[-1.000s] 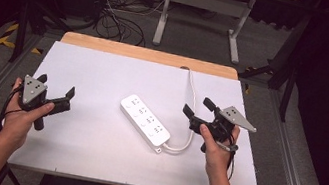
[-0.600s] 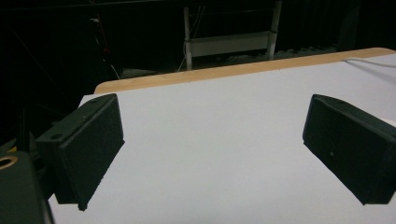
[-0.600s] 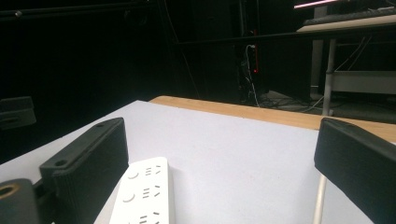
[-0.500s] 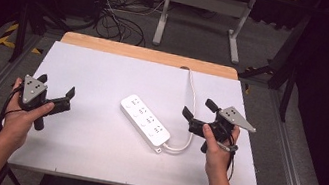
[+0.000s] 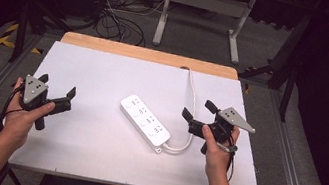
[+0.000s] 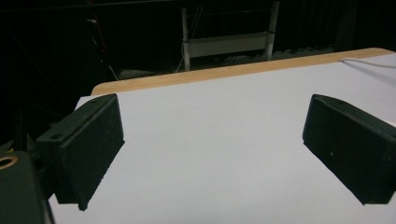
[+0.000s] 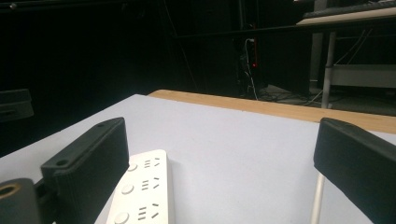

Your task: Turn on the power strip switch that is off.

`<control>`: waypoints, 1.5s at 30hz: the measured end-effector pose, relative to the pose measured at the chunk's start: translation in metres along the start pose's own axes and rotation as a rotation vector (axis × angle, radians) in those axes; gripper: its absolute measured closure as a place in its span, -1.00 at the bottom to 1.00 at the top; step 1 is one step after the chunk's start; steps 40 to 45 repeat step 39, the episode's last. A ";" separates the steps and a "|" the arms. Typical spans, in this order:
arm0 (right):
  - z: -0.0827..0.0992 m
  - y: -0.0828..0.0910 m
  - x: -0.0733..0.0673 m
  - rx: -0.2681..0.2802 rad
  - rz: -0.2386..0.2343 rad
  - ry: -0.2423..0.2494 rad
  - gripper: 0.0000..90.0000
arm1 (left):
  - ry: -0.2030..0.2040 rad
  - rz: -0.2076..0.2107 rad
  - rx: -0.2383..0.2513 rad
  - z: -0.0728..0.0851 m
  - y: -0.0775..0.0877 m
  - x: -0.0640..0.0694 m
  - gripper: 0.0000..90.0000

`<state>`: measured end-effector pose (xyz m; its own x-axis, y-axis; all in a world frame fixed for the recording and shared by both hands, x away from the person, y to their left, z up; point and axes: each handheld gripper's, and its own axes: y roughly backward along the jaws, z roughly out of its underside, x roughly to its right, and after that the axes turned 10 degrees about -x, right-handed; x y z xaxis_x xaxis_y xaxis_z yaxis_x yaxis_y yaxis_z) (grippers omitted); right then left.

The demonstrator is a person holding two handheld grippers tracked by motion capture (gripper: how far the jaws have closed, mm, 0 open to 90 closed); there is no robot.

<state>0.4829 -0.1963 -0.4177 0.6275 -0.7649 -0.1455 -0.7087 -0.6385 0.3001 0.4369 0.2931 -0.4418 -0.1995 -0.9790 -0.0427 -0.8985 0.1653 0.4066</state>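
Observation:
A white power strip (image 5: 145,122) lies diagonally in the middle of the white table (image 5: 105,72). Its white cable (image 5: 191,94) loops from the near end and runs to the far edge. My left gripper (image 5: 58,86) is held at the table's left side, well apart from the strip, jaws open and empty. The left gripper view looks between the open left gripper (image 6: 215,149) onto bare tabletop. My right gripper (image 5: 199,109) hovers just right of the strip, open. In the right gripper view the power strip (image 7: 144,191) lies by the left jaw of the right gripper (image 7: 224,172) and the cable (image 7: 319,200) by the right jaw.
A wooden strip (image 5: 148,54) edges the table's far side. Behind it stand a desk frame (image 5: 202,7) and loose floor cables (image 5: 114,18). Metal rails (image 5: 288,159) run along both sides of the table.

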 end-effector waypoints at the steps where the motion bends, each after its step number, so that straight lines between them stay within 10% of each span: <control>1: 0.000 0.000 0.000 0.000 0.002 -0.002 -0.91 | 0.001 0.001 -0.001 0.000 0.000 0.000 -0.87; 45: 0.001 -0.003 -0.001 -0.021 -0.011 0.006 -0.88 | -0.001 -0.002 -0.005 0.000 -0.001 0.000 -0.87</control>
